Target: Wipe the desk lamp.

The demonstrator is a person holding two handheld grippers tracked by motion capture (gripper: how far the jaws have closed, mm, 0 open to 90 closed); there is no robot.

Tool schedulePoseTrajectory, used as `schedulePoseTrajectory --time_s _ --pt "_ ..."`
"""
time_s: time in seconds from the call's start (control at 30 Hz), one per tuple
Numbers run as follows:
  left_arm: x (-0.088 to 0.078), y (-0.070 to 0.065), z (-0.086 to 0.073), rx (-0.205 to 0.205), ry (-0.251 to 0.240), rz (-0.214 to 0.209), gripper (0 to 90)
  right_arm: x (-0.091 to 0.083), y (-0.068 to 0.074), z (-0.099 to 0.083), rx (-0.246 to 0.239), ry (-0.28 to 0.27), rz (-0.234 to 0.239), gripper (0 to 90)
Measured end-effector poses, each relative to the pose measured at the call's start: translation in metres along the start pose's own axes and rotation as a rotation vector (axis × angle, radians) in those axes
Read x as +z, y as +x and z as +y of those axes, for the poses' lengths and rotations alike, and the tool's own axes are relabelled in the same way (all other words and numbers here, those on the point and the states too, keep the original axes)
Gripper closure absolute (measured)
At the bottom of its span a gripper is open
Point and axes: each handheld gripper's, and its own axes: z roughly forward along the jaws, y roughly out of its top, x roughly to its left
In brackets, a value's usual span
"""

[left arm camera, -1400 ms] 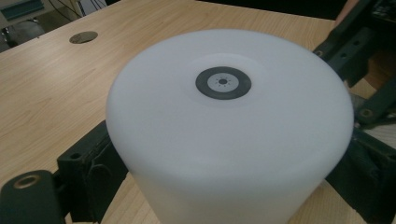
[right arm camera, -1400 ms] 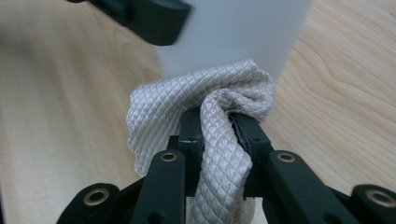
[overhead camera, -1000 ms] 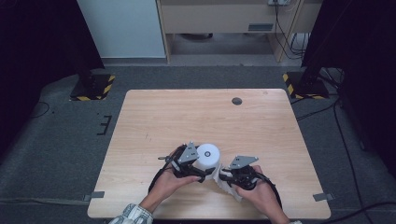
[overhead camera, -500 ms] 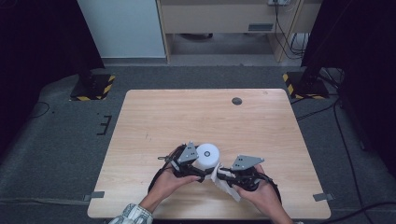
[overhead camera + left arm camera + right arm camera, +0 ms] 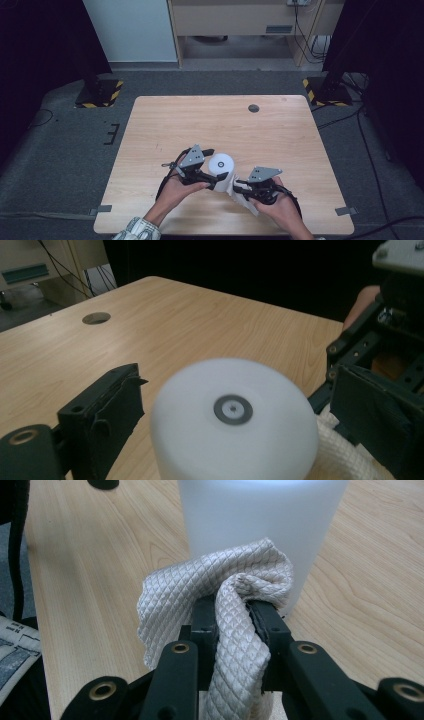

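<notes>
A white cup (image 5: 221, 163) stands upside down near the table's front edge, with a small grey ring in the middle of its base (image 5: 233, 410). My left gripper (image 5: 214, 167) comes at it from the left. Its two jaws stand on either side of the cup (image 5: 235, 440) and are shut on its wall. My right gripper (image 5: 238, 189) reaches in from the right, shut on a bunched white quilted cloth (image 5: 215, 595). The cloth (image 5: 245, 202) rests against the lower side of the cup (image 5: 260, 515). The right gripper (image 5: 380, 340) also appears beyond the cup in the left gripper view.
The light wooden table (image 5: 200, 125) has a round dark cable hole (image 5: 254, 108) at its far right, also in the left gripper view (image 5: 96, 318). Grey carpet surrounds the table. Two stands with striped feet (image 5: 100, 95) stand behind it.
My left gripper has shifted a little up and to the left in the high view. The cup and the right gripper with its cloth stay where they were.
</notes>
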Motion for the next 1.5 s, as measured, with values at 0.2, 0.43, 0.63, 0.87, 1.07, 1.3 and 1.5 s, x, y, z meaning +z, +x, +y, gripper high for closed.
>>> schedulePoseTrajectory --time_s 0.2,0.43,0.63,0.87,1.07,1.3,1.5 --pt "0.008 0.011 0.004 -0.034 0.046 -0.011 18.3 0.001 0.000 0.000 -0.003 -0.002 0.009 75.0" --pt "0.013 0.013 0.002 -0.100 0.095 -0.044 18.3 0.002 0.003 0.001 -0.014 -0.012 0.022 75.1" --pt "0.014 0.015 0.001 -0.115 0.092 -0.054 18.6 -0.004 0.010 0.011 -0.019 -0.074 0.058 75.2" --pt "0.013 0.017 0.000 -0.120 0.091 -0.045 18.8 0.007 0.016 0.014 -0.045 -0.061 0.059 75.4" --pt "0.013 0.017 0.000 -0.121 0.089 -0.044 18.8 0.024 0.016 0.004 -0.055 0.035 0.049 75.5" --pt "0.013 0.017 0.000 -0.119 0.091 -0.046 18.8 0.010 0.024 0.019 -0.051 -0.077 0.081 75.4" --pt "0.013 0.016 0.001 -0.118 0.093 -0.044 18.8 0.019 0.029 0.021 -0.071 -0.079 0.090 75.4"
